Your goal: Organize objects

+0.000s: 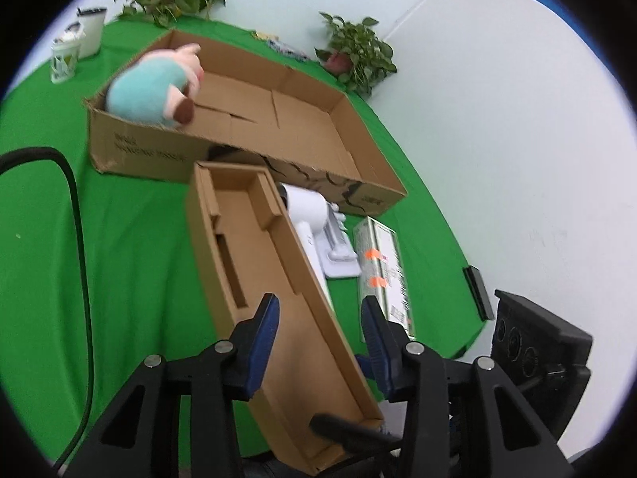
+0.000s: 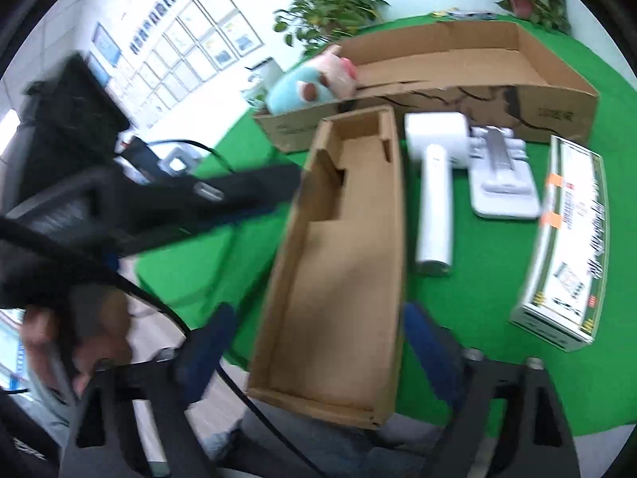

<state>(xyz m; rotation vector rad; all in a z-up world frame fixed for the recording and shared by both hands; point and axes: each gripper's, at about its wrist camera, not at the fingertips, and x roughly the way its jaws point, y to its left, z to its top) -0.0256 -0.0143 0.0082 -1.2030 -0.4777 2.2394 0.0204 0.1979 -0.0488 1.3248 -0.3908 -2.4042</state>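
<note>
Inspection of the green-covered table [image 2: 497, 259] finds the organizing only begun. One item is stowed: a plush toy [image 2: 306, 87], blue-bodied with pink limbs, lies at one end of the large open carton [image 2: 557, 95], the rest of whose floor is bare.

Still loose on the table, between the carton and the near edge: a white handheld appliance [image 2: 434, 183] lying on its side, a white base or stand [image 2: 501, 183] just beside it, and a printed green-and-white box [image 2: 565, 247] further to that side. None is packed.

A long, narrow cardboard tray [image 2: 342, 263] with shaped inner partitions is empty. It sits tilted and overhangs the near table edge, apparently lifted.

Left gripper [image 1: 318, 338]: the fingers are partly open and straddle the tray's near section; the left finger [image 1: 262, 338] looks pressed against the tray's outer wall, while the right stands off its other wall. A firm grip cannot be confirmed.

Right gripper [image 2: 314, 342]: the view is blurred; the fingers stand fairly wide on either side of the tray, with no clear contact visible.

Judgement: the tray probably needs setting down, then the appliance, stand and printed box need putting away.
</note>
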